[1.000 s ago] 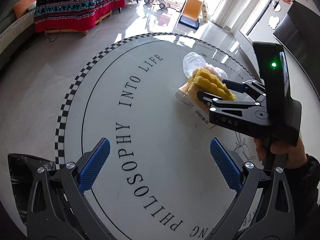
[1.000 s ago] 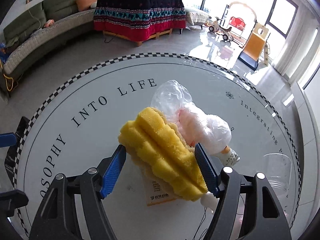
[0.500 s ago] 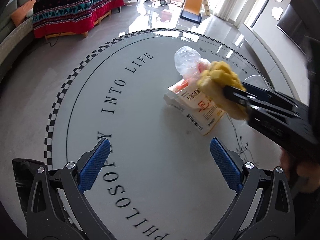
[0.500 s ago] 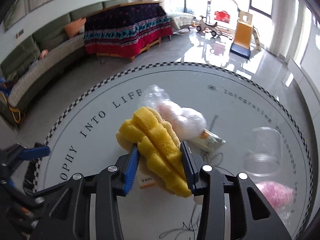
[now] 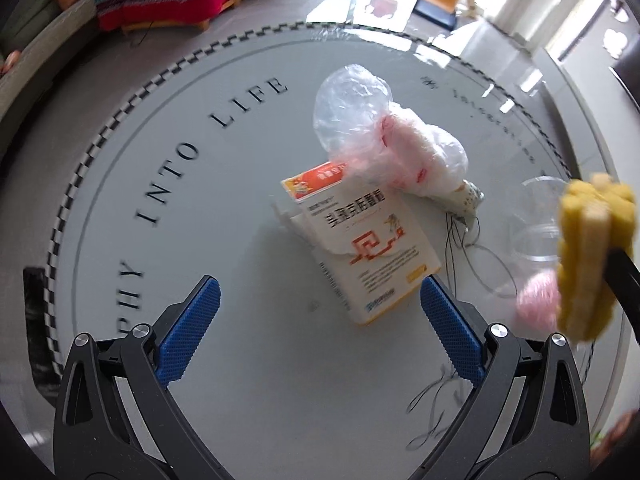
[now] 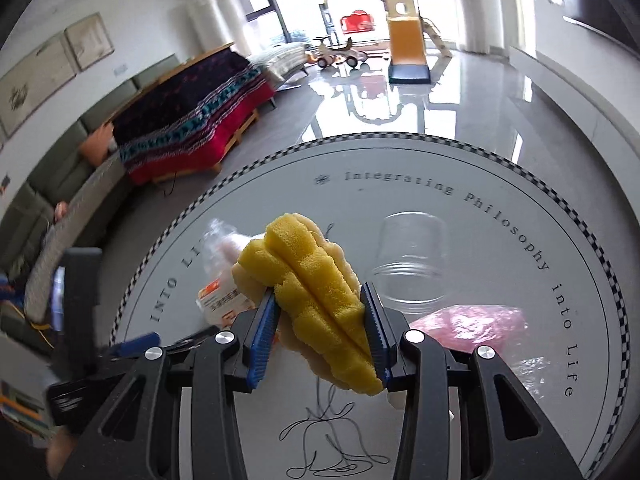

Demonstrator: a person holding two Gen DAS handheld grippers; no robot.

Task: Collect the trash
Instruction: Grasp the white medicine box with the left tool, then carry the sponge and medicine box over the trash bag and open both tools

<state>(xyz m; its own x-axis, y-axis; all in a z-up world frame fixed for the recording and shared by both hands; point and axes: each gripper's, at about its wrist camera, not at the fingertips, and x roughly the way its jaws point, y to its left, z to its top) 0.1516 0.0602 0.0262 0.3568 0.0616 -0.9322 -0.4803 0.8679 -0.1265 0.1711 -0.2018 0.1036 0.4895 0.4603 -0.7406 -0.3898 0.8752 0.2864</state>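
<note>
Above the round table (image 6: pixel 500 200) my right gripper (image 6: pixel 320 334) is clamped on the yellow sponge (image 6: pixel 316 300) — lifted, not binned yet. Left gripper (image 5: pixel 320 336) hangs spread wide, empty, over the medicine box (image 5: pixel 372 248). Plastic bags (image 5: pixel 380 140), clear cup (image 6: pixel 410 264), pink wrapper (image 6: pixel 472 328) — all left.

Yellow ridged sponge (image 6: pixel 320 304) clamped off the bench. On the bench: white-and-orange box (image 5: pixel 360 240) lying flat, crumpled clear bag (image 5: pixel 380 136) overlapping its far end, overturned clear cup (image 6: pixel 410 264), pink wrapper (image 6: pixel 472 328).
</note>
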